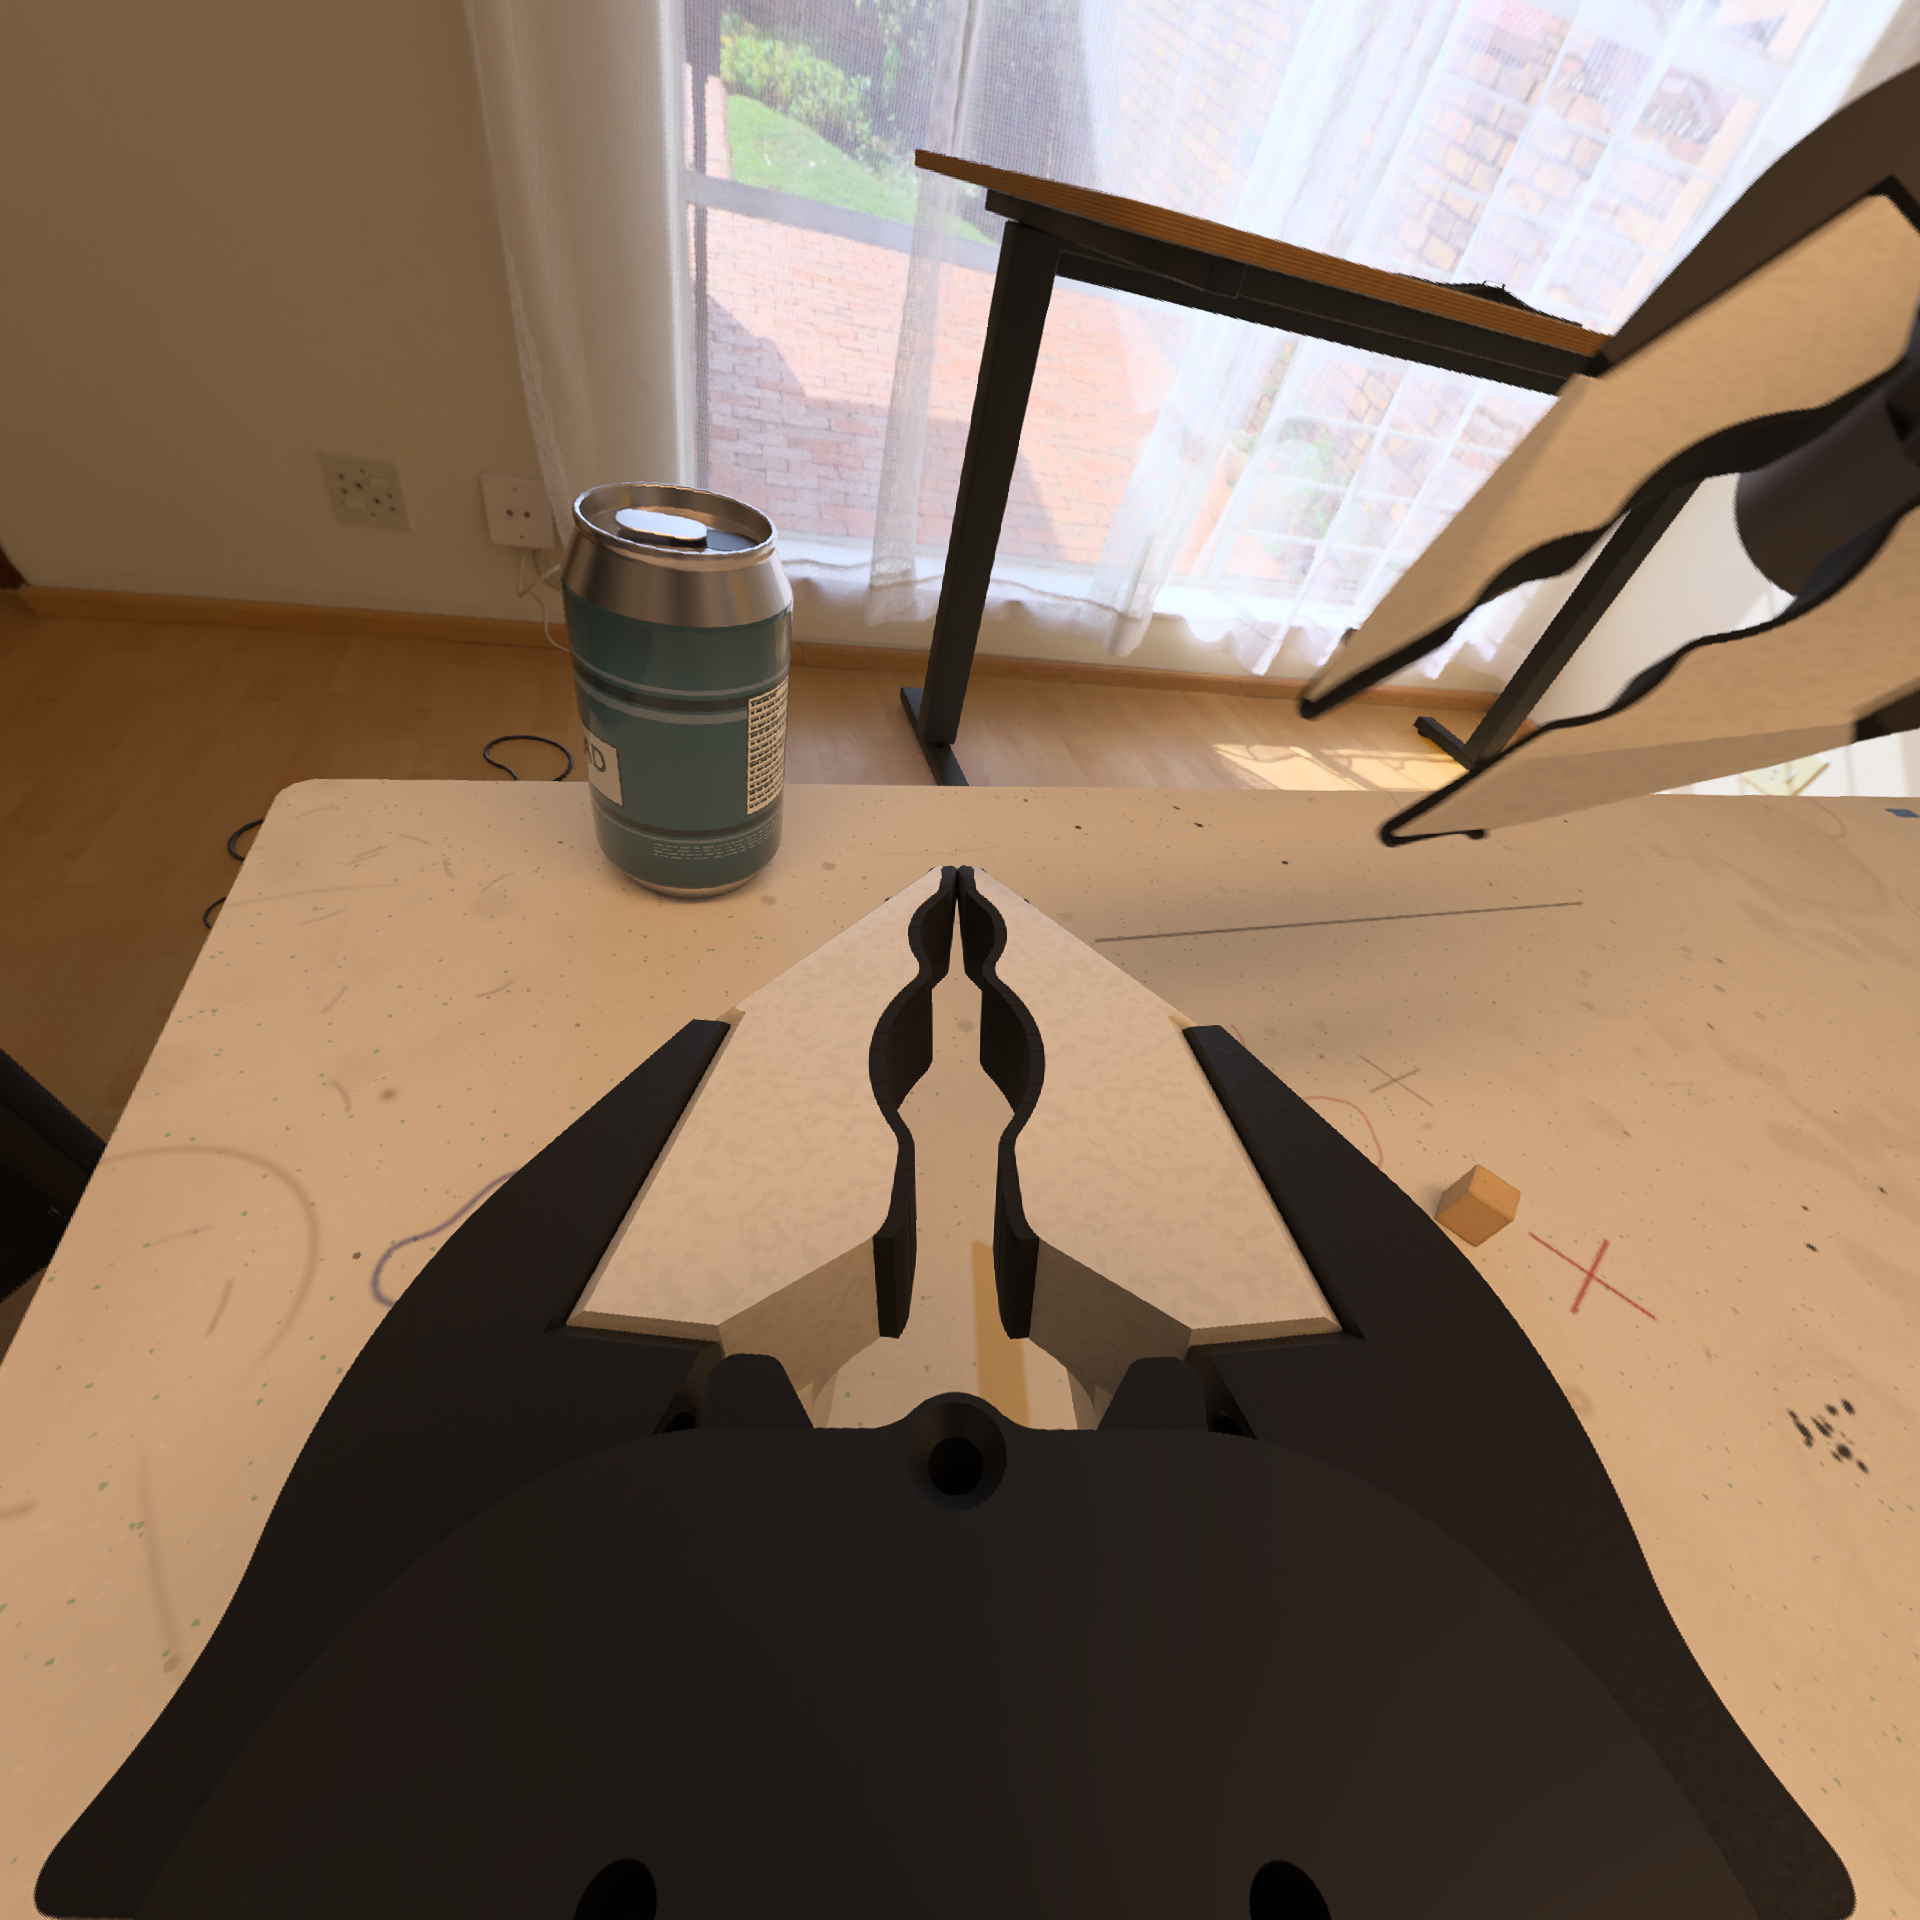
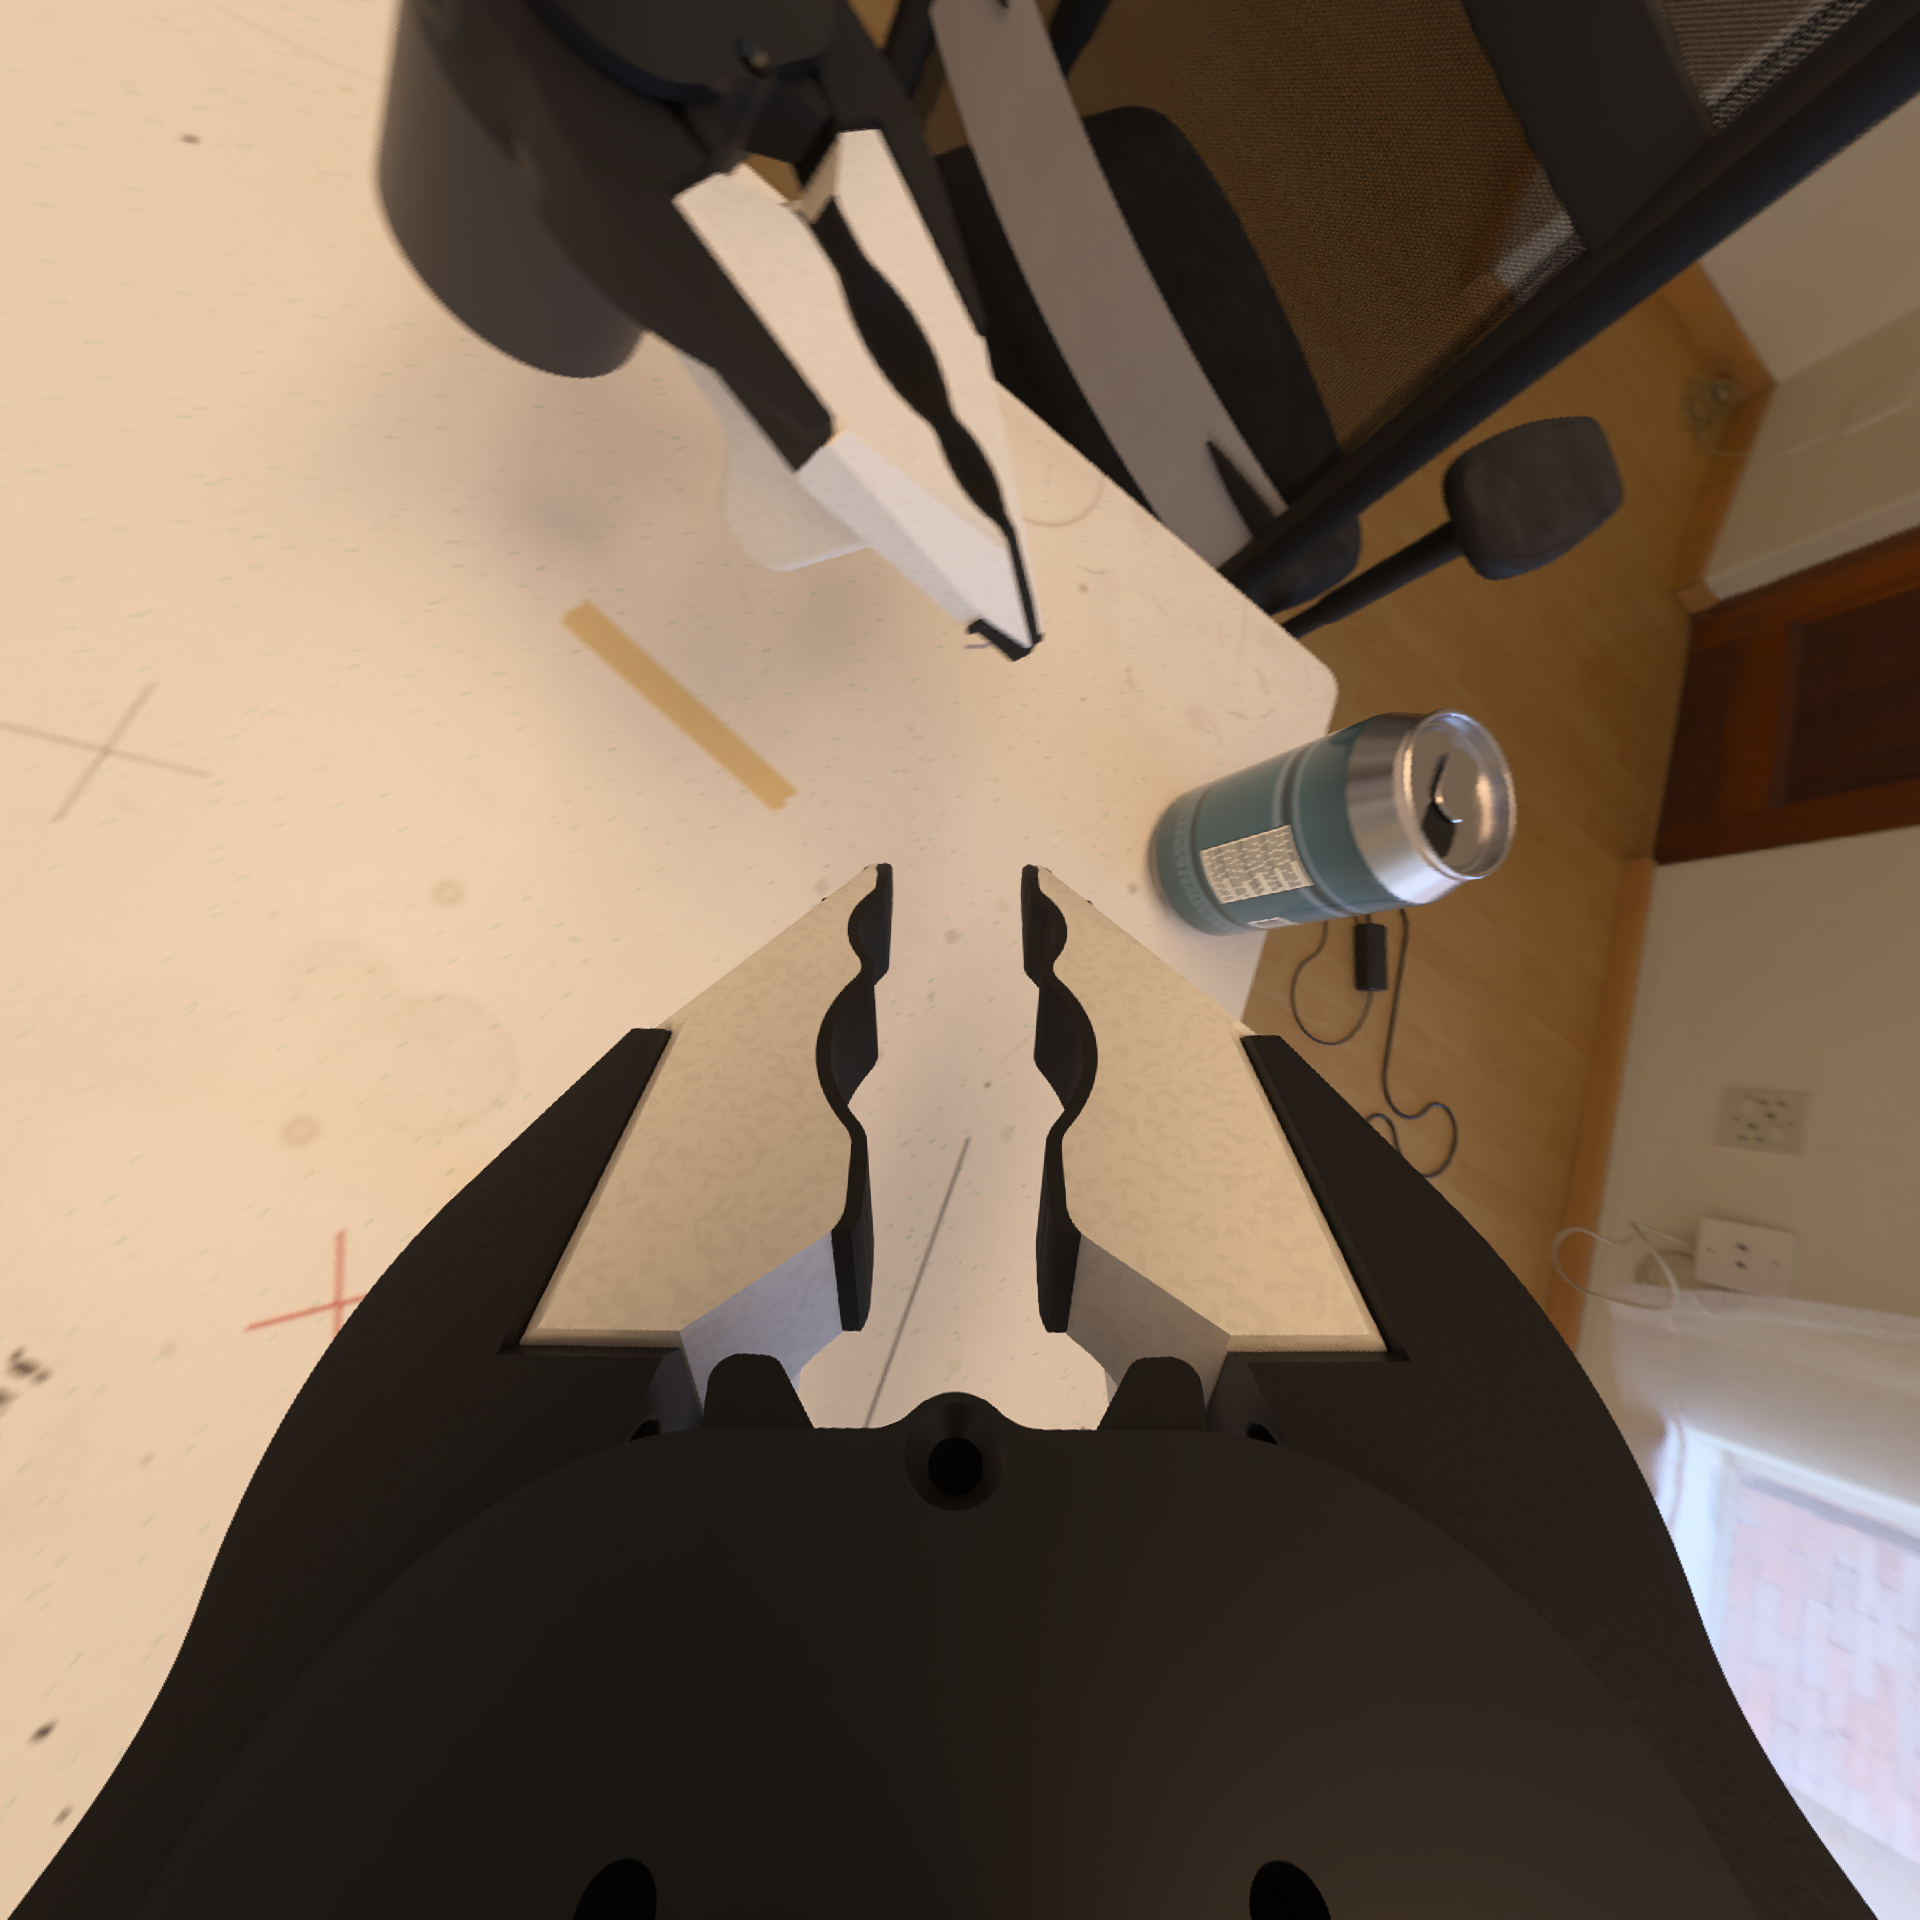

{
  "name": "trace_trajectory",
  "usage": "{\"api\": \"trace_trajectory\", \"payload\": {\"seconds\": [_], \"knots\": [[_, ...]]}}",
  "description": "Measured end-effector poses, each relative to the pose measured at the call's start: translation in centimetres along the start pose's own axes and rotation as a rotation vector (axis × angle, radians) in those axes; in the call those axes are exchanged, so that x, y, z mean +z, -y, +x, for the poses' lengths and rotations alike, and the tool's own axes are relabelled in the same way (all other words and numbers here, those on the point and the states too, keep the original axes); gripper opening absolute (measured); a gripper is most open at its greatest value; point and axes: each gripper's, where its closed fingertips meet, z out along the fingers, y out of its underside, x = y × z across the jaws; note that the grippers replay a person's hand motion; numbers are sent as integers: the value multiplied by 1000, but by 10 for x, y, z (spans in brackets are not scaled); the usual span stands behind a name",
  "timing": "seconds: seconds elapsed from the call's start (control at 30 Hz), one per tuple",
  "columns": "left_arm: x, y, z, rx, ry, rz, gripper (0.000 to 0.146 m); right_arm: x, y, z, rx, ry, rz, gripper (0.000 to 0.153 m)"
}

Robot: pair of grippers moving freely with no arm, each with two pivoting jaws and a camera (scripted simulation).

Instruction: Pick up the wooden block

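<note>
A small wooden block (image 1: 1477, 1203) lies on the pale table (image 1: 416, 1039), right of my left gripper (image 1: 956, 875), next to a red cross mark. My left gripper is shut and empty, hovering over the table; it also shows in the right wrist view (image 2: 1013, 639). My right gripper (image 2: 956, 878) is open and empty above the table; in the left wrist view it hangs at the upper right (image 1: 1351, 769), well above and behind the block. The block is not seen in the right wrist view.
A teal and silver can (image 1: 681, 691) stands near the table's far edge, also in the right wrist view (image 2: 1340, 821). A strip of tan tape (image 2: 681, 707) lies on the table. A second desk (image 1: 1247, 249) and a chair (image 2: 1247, 312) stand beyond the table.
</note>
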Motion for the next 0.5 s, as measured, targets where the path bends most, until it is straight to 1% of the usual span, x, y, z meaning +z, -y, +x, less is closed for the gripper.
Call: {"api": "trace_trajectory", "payload": {"seconds": [0.1, 0.17, 0.23, 0.33, 0.43, 0.5], "knots": [[0, 0, 1, 3, -1, -2, 0, -15, -11, -22, -8, 95, 0, 17], [0, 0, 1, 4, 1, 0, 0, -21, -27, -44, -2, 183, -44, 16], [1, 0, 0, 2, 1, 0, 0, -22, -46, -66, 1, 260, -99, 18], [2, -1, 1, 7, 1, -6, 0, -18, -71, -94, 3, 340, -168, 24], [4, -3, 2, 11, 0, -13, 0, -11, -89, -108, 28, 388, -208, 29], [5, -3, 2, 12, 1, -15, 0, -8, -93, -112, 46, 406, -204, 30]]}}
